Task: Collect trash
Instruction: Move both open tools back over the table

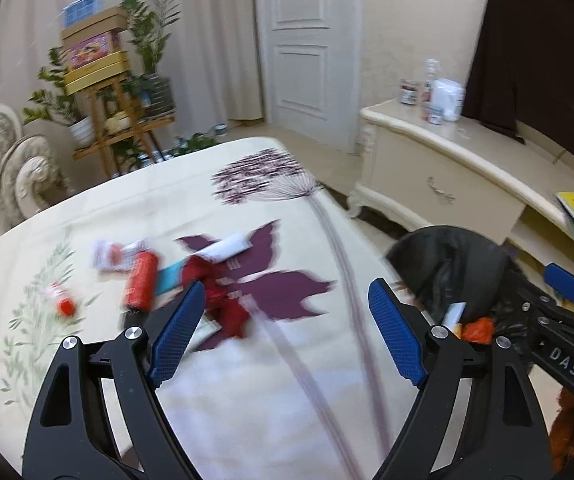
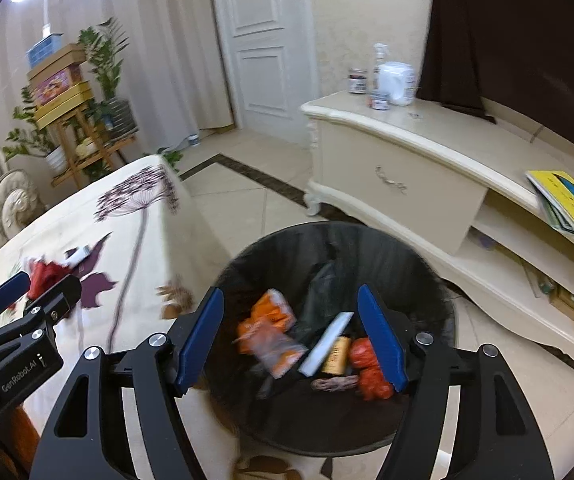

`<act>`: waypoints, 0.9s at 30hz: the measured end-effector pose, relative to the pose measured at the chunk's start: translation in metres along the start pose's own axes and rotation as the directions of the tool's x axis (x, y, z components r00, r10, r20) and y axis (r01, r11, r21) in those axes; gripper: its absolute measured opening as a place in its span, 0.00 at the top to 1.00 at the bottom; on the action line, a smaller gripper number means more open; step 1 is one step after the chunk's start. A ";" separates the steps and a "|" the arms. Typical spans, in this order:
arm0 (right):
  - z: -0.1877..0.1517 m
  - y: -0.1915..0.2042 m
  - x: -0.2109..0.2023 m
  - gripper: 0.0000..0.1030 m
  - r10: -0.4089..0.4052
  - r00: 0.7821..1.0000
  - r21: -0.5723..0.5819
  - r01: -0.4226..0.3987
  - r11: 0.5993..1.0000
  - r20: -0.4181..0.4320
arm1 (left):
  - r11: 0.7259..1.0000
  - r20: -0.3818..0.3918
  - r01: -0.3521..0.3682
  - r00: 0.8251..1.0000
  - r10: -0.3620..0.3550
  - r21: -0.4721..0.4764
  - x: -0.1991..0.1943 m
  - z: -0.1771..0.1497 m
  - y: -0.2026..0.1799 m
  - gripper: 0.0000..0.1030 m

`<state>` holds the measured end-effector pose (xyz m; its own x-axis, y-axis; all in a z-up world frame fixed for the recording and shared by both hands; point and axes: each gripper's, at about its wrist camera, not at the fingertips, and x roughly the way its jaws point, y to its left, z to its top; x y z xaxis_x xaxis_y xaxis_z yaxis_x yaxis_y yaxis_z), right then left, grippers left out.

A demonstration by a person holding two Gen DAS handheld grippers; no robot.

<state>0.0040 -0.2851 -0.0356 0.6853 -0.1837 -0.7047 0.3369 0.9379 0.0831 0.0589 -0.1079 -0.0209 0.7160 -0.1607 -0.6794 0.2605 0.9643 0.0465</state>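
While blurred, red can (image 1: 141, 285) on table (image 1: 87, 216), long axis near-upright.

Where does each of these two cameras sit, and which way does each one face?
Left wrist view: sits on the left hand-held gripper, facing down over the cream floral tablecloth with its red litter; its own open blue-padded fingers show.
Right wrist view: sits on the right hand-held gripper, facing down into the round black bin that holds wrappers; its own open fingers show.
Shared: each view catches the other gripper, the bin, the tablecloth and the white panelled door.
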 end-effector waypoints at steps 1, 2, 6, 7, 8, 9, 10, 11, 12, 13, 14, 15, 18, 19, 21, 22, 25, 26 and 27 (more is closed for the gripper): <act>-0.001 0.006 0.000 0.34 0.010 1.000 -0.008 -0.010 1.000 -0.003 | 1.000 -0.003 -0.014 1.000 0.014 -0.005 -0.001 -0.003 0.008 0.21; -0.003 0.014 0.000 0.34 0.024 1.000 -0.022 -0.024 0.999 -0.006 | 1.000 -0.007 -0.028 1.000 0.028 -0.010 -0.002 -0.005 0.015 0.21; -0.007 0.041 0.000 0.34 0.062 0.998 -0.057 -0.063 0.996 -0.020 | 0.996 -0.028 -0.081 0.996 0.080 -0.042 -0.005 -0.017 0.050 0.21; -0.008 0.049 -0.001 0.34 0.079 0.996 -0.064 -0.081 0.995 -0.027 | 0.994 -0.032 -0.092 0.995 0.091 -0.051 -0.006 -0.020 0.057 0.21; -0.010 0.057 -0.001 0.34 0.094 0.995 -0.073 -0.096 0.993 -0.033 | 0.993 -0.038 -0.103 0.994 0.101 -0.062 -0.007 -0.022 0.065 0.21; -0.010 0.062 -0.001 0.34 0.101 0.994 -0.082 -0.104 0.991 -0.036 | 0.990 -0.045 -0.116 0.993 0.113 -0.077 -0.008 -0.024 0.076 0.21; -0.012 0.071 -0.002 0.34 0.110 0.993 -0.098 -0.114 0.989 -0.041 | 0.988 -0.049 -0.126 0.991 0.122 -0.088 -0.009 -0.026 0.083 0.21; -0.013 0.078 -0.002 0.34 0.119 0.992 -0.109 -0.123 0.986 -0.045 | 0.985 -0.055 -0.139 0.989 0.134 -0.101 -0.010 -0.028 0.093 0.21; -0.014 0.085 -0.002 0.34 0.128 0.990 -0.119 -0.133 0.984 -0.051 | 0.982 -0.058 -0.149 0.988 0.143 -0.114 -0.011 -0.030 0.101 0.21; -0.015 0.093 -0.002 0.34 0.139 0.989 -0.130 -0.145 0.981 -0.057 | 0.979 -0.060 -0.159 0.986 0.153 -0.126 -0.013 -0.032 0.110 0.21; -0.016 0.101 -0.002 0.34 0.148 0.987 -0.142 -0.155 0.978 -0.062 | 0.976 -0.063 -0.170 0.985 0.163 -0.134 -0.014 -0.033 0.117 0.21; -0.017 0.110 -0.003 0.34 0.158 0.985 -0.156 -0.167 0.974 -0.067 | 0.974 -0.065 -0.176 0.984 0.168 -0.140 -0.015 -0.034 0.123 0.21; -0.022 0.134 -0.003 0.34 0.181 0.980 -0.199 -0.193 0.961 -0.080 | 0.970 -0.075 -0.187 0.981 0.177 -0.158 -0.016 -0.038 0.141 0.21; -0.022 0.140 -0.002 0.34 0.187 0.979 -0.208 -0.201 0.957 -0.086 | 0.967 -0.079 -0.197 0.979 0.186 -0.162 -0.016 -0.040 0.146 0.21; -0.025 0.152 -0.003 0.34 0.202 0.975 -0.225 -0.219 0.949 -0.098 | 0.963 -0.088 -0.206 0.977 0.193 -0.175 -0.016 -0.043 0.155 0.21; -0.027 0.158 -0.004 0.34 0.206 0.973 -0.232 -0.224 0.947 -0.100 | 0.961 -0.089 -0.209 0.977 0.195 -0.181 -0.017 -0.044 0.159 0.21; -0.031 0.176 -0.005 0.34 0.219 0.969 -0.259 -0.241 0.935 -0.111 | 0.955 -0.092 -0.223 0.974 0.209 -0.194 -0.019 -0.048 0.173 0.21; -0.032 0.184 -0.005 0.34 0.225 0.967 -0.266 -0.249 0.931 -0.118 | 0.953 -0.094 -0.228 0.973 0.213 -0.198 -0.020 -0.050 0.177 0.21; -0.034 0.189 -0.005 0.34 0.230 0.965 -0.271 -0.256 0.928 -0.125 | 0.952 -0.095 -0.232 0.972 0.217 -0.201 -0.021 -0.050 0.180 0.21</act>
<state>0.0426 -0.0970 -0.0402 0.6585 0.0754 -0.7488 -0.0379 0.9970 0.0670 0.0583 0.0797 -0.0352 0.6906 0.0730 -0.7195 -0.0486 0.9973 0.0545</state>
